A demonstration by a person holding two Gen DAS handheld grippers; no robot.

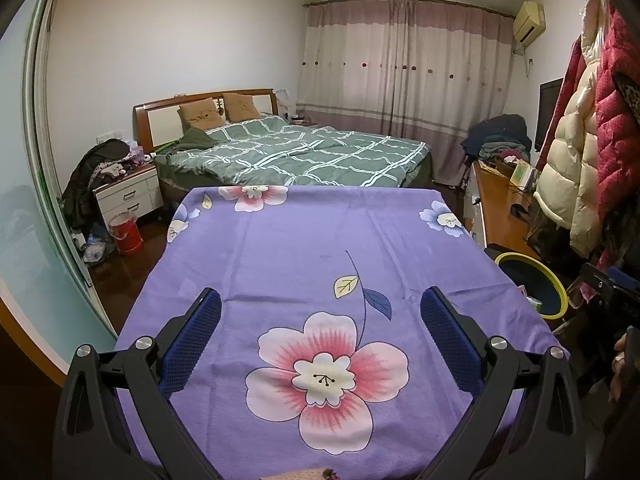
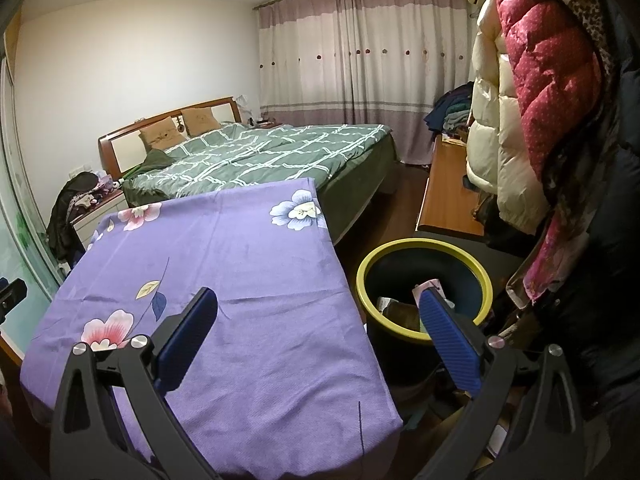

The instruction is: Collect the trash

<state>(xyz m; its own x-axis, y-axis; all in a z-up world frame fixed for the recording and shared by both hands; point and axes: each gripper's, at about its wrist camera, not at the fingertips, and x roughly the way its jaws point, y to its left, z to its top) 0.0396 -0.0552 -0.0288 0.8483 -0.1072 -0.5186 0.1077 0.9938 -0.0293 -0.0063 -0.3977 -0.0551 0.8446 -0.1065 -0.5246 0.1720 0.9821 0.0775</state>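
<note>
Both tongs were held spread and empty: the left tongs (image 1: 320, 316) over the bare purple cloth (image 1: 304, 248), the right tongs (image 2: 318, 312) straddling its edge. The bin (image 2: 424, 248), already holding trash (image 2: 400, 310), was set just beyond the right finger, likely for easy drops. A bed (image 2: 256, 152) lay ahead

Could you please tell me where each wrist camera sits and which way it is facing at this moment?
Left wrist: on the left gripper, open over the purple floral tablecloth, facing the bed; a hand shows at right.
Right wrist: on the right gripper, open above the table's right edge, facing the bed and the yellow-rimmed trash bin.
Shared: tablecloth, bed, curtains, bin.
</note>
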